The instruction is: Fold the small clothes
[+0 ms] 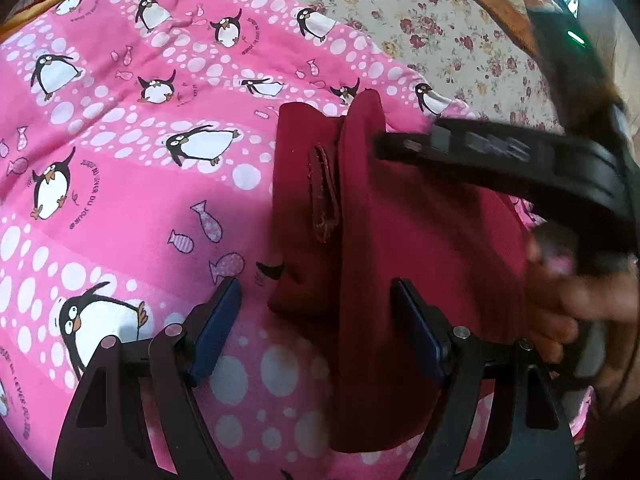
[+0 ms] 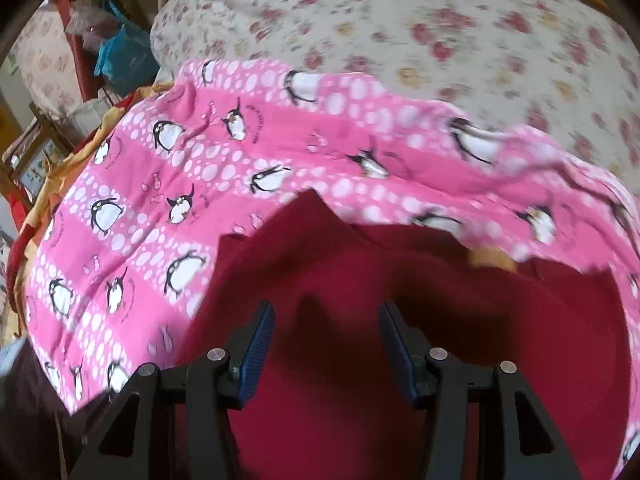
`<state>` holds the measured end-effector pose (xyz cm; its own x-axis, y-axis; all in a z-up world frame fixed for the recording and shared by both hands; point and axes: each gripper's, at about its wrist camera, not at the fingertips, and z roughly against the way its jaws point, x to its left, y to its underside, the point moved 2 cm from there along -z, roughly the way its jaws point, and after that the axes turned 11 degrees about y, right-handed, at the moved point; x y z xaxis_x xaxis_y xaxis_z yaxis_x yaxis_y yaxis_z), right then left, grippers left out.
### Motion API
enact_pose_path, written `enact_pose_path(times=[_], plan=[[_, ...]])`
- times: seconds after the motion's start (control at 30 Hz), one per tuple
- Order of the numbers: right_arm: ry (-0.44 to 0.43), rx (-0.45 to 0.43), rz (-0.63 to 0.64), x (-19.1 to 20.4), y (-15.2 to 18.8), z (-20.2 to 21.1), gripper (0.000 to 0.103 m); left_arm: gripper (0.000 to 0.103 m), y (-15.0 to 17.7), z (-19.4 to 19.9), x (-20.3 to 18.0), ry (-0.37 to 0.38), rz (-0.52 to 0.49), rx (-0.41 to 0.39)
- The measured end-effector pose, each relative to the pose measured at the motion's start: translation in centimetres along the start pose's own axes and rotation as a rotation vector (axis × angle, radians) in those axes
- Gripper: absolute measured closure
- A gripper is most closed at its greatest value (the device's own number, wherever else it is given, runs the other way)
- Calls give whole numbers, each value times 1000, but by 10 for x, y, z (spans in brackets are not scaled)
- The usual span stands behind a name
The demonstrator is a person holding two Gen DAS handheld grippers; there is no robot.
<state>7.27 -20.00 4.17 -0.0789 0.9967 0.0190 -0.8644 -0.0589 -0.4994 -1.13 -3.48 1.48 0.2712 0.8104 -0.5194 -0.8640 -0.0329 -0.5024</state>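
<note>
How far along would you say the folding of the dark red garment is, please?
Partly done: the dark red garment lies on the pink penguin blanket with one flap folded over. Nothing is gripped: the left gripper and right gripper hover above it, jaws open. Further folds appear to remain.

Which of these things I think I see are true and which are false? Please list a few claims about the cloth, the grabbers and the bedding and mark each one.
1. The dark red garment lies on a pink penguin-print blanket. True.
2. The left gripper is clamped shut on the garment. False: its blue pads stand wide apart, with the cloth lying between them.
3. The right gripper is open. True: its pads are spread above the red cloth.
4. The bedding beyond the pink blanket is plain white. False: it is a cream floral sheet with red roses.
5. The garment lies fully flat in one layer. False: one part is folded over another, with a raised ridge along the middle.
</note>
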Motion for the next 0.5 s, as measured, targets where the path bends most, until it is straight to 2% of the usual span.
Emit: enact_pose_path(times=[0.2,0.33,0.5], plan=[[30,25,19,27,-22,-38,51,24,-1,0,2,17,2,0],[24,82,-4,32,-27,-63,51,24,-1,1,5,37,26,-8],[18,80,-29,30,-30,-50,51,24,-2,4,8,62,48,-12]])
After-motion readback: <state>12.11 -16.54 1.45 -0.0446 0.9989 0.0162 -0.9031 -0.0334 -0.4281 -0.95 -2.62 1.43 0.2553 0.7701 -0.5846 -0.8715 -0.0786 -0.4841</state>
